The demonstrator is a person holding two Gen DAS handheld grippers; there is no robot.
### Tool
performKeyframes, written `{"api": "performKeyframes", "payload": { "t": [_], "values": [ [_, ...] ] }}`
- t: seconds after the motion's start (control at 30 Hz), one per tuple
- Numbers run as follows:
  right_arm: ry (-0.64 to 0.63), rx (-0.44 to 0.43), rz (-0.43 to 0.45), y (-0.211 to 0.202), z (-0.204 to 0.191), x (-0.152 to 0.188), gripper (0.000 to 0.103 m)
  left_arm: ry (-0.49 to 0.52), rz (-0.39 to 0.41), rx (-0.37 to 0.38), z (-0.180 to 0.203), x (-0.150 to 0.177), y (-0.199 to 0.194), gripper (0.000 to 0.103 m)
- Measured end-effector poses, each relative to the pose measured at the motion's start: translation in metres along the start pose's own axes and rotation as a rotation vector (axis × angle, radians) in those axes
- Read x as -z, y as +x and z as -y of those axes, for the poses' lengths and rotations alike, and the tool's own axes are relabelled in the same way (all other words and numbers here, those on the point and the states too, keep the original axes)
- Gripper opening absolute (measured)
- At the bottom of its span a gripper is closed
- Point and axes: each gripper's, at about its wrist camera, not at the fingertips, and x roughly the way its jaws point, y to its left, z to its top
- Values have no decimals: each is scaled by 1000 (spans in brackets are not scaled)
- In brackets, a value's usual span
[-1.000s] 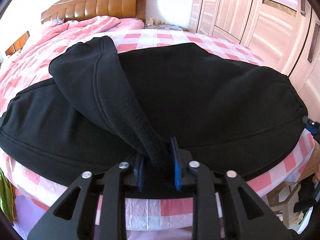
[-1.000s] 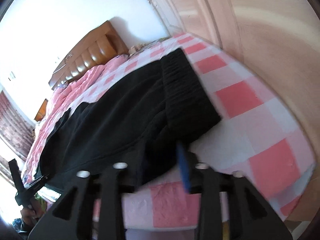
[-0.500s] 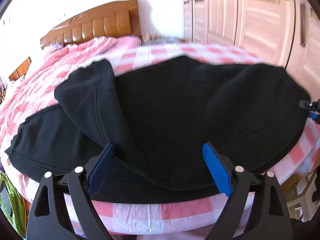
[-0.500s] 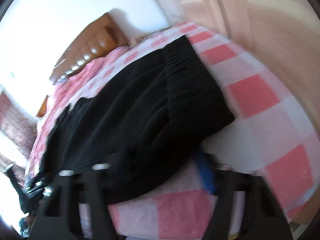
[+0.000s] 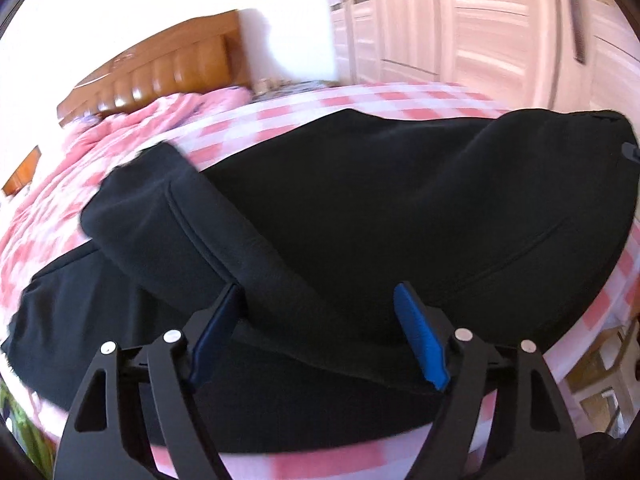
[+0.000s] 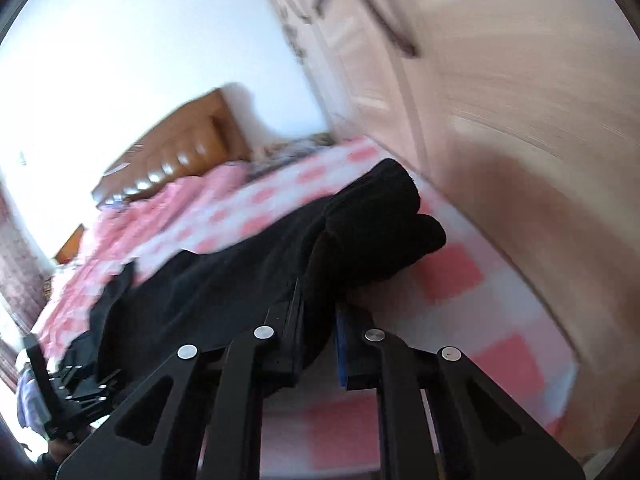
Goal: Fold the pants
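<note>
One pair of black pants lies across the near edge of a bed with a pink checked cover.
Its folded-over leg runs between the spread, released jaws of the left hand-held gripper. The right hand-held gripper is clenched on the pants' waistband end, beside pale wardrobe doors.

The left hand-held gripper has matte black angular arms with triangular cut-outs, four round silver screws and blue finger pads. The right hand-held gripper is the same: black arms, silver screws, blue pad.
</note>
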Motion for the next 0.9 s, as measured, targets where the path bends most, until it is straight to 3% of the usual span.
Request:
{"api": "performKeyframes", "payload": {
  "t": [0.07, 0.17, 0.23, 0.3, 0.37, 0.43, 0.53, 0.73, 0.8, 0.87, 0.9],
  "values": [
    [65, 45, -45, 11, 24, 10, 11, 37, 11, 8, 14, 1, 0, 77],
    [130, 43, -131, 23, 46, 23, 15, 52, 12, 14, 17, 2, -3, 80],
    [110, 64, -151, 14, 42, 22, 43, 0, -11, 66, 4, 1, -7, 81],
    [47, 89, -126, -3, 31, 22, 55, -61, -16, 96, -9, 0, -13, 82],
    [-48, 55, -112, -19, 8, 25, 55, -143, -17, 123, -26, 0, -18, 83],
    [-116, -36, -137, -25, -18, 37, 55, -195, -27, 150, -36, -2, -18, 82],
    [-200, -134, -202, -15, -50, 57, 55, -204, -42, 153, -38, -6, -12, 81],
    [-410, -152, -188, 13, -105, 68, 55, -198, -98, 111, -29, -10, 6, 81],
    [-494, -122, -200, 34, -122, 71, 55, -186, -90, 78, -25, -11, 7, 59],
    [-546, -83, -213, 38, -127, 82, 56, -150, -76, 37, -22, -13, 4, 29],
    [-562, -79, -210, 35, -125, 84, 56, -154, -68, 43, -24, -14, 2, 23]
  ]
}}
